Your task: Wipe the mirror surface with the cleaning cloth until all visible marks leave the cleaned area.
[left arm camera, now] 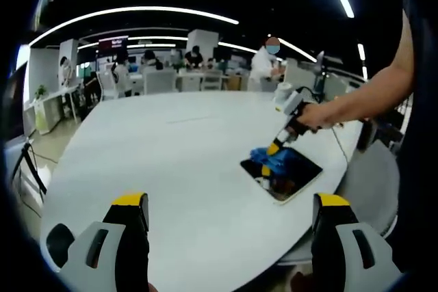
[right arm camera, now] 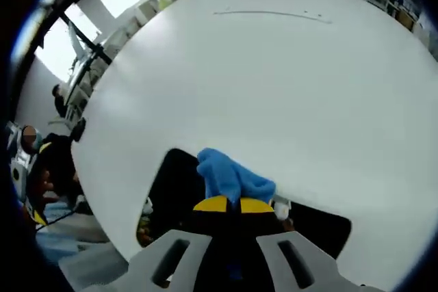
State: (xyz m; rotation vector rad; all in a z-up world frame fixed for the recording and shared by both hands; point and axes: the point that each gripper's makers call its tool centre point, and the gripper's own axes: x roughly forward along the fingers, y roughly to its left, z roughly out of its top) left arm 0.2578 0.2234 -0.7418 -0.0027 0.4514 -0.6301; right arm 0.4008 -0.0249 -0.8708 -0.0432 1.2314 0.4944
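Note:
A dark rectangular mirror (left arm camera: 293, 177) lies flat on the white table (left arm camera: 178, 155) near its right edge. My right gripper (left arm camera: 275, 147) comes in from the right, held by a hand, and presses a blue cleaning cloth (left arm camera: 274, 159) onto the mirror. In the right gripper view the yellow-tipped jaws are closed together, my right gripper (right arm camera: 228, 204) shut on the blue cloth (right arm camera: 229, 174), which bunches over the dark mirror (right arm camera: 174, 193). My left gripper (left arm camera: 231, 203) hovers over the near part of the table with its jaws wide apart and nothing between them.
The table's curved right edge (left arm camera: 342, 169) runs close by the mirror, with a grey chair (left arm camera: 373, 176) beyond it. Several people and desks stand at the back of the room (left arm camera: 198, 66). A thin seam line (right arm camera: 270, 13) crosses the far tabletop.

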